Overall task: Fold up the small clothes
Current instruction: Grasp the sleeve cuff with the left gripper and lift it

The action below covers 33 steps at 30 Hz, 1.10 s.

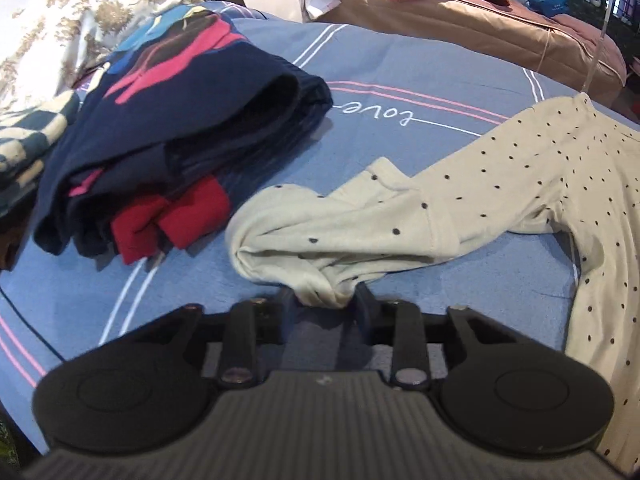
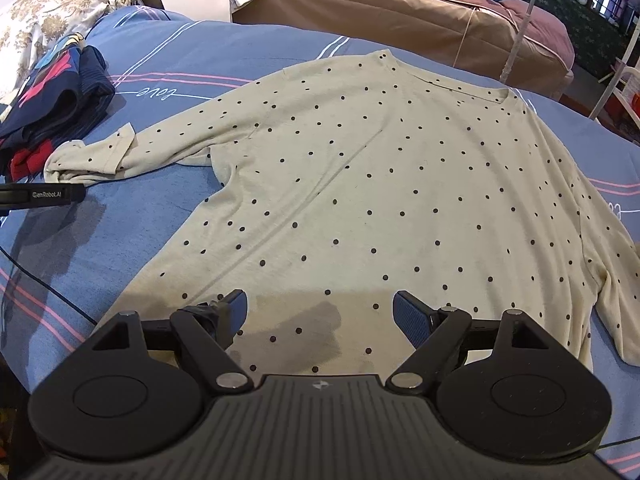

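Note:
A cream long-sleeved shirt with black dots [image 2: 380,184] lies flat on the blue bedsheet [image 2: 100,240], neck toward the far side. Its left sleeve [image 1: 340,232] stretches out to the left, with a bunched cuff. My left gripper [image 1: 326,298] is shut on that cuff end, low on the sheet. It shows as a black bar at the left edge of the right wrist view [image 2: 40,194]. My right gripper [image 2: 320,312] is open and empty, hovering over the shirt's bottom hem.
A folded pile of navy, pink and red clothes [image 1: 168,152] lies left of the sleeve. A floral pillow [image 1: 60,32] sits behind it. A brown bed with red clothes [image 2: 400,12] stands at the back. A thin black cable [image 2: 48,284] crosses the sheet at left.

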{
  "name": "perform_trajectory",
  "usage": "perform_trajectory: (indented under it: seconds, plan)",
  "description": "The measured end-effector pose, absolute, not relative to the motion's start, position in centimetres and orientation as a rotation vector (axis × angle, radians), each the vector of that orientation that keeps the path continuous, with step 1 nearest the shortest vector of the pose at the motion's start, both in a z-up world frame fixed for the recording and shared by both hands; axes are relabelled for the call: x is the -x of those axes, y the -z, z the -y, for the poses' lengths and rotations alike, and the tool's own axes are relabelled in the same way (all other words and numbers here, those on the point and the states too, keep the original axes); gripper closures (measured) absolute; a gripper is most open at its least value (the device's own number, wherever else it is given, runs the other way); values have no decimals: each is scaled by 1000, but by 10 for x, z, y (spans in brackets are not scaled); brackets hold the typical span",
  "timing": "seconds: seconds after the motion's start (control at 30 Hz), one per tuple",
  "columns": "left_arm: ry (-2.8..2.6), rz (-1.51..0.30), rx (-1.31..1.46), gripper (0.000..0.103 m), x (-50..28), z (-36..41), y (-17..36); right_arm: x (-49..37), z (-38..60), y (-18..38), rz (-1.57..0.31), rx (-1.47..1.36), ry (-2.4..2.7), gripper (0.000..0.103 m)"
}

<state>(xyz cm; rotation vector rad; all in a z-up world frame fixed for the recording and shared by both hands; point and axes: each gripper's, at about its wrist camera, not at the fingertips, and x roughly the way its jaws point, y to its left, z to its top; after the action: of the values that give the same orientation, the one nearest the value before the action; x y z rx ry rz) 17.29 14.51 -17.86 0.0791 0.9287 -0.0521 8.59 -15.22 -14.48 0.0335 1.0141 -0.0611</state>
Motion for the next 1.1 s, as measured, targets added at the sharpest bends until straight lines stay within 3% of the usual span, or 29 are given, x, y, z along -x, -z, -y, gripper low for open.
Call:
perform_trajectory:
  seconds: [0.03, 0.07, 0.47, 0.6, 0.63, 0.67, 0.73, 0.77, 0.83, 1.1]
  plan:
    - [56, -915, -82, 93, -171, -143, 176, -85, 153, 145, -1013, -32, 64, 0]
    - [64, -908, -84, 94, -170, -142, 174, -85, 154, 145, -1012, -31, 65, 0]
    - [-100, -558, -167, 95, -172, -145, 53, -76, 173, 145, -995, -65, 68, 0]
    - [-15, -604, -103, 94, -185, -133, 35, -71, 180, 145, -988, -87, 71, 0]
    - [2, -622, -96, 83, -185, -129, 36, -70, 181, 145, -986, -90, 72, 0]
    - [14, -647, -92, 58, -183, -124, 41, -68, 183, 144, -983, -92, 74, 0]
    - [0, -668, -84, 23, -177, -119, 55, -67, 187, 144, -980, -98, 81, 0]
    - [-23, -676, -80, 11, -174, -120, 63, -66, 189, 144, -979, -101, 82, 0]
    - [-89, -705, -71, 5, -170, -128, 81, -65, 191, 144, -980, -104, 83, 0]
    - [-216, -905, 32, 4, -185, -174, 145, -62, 194, 145, -980, -107, 82, 0]
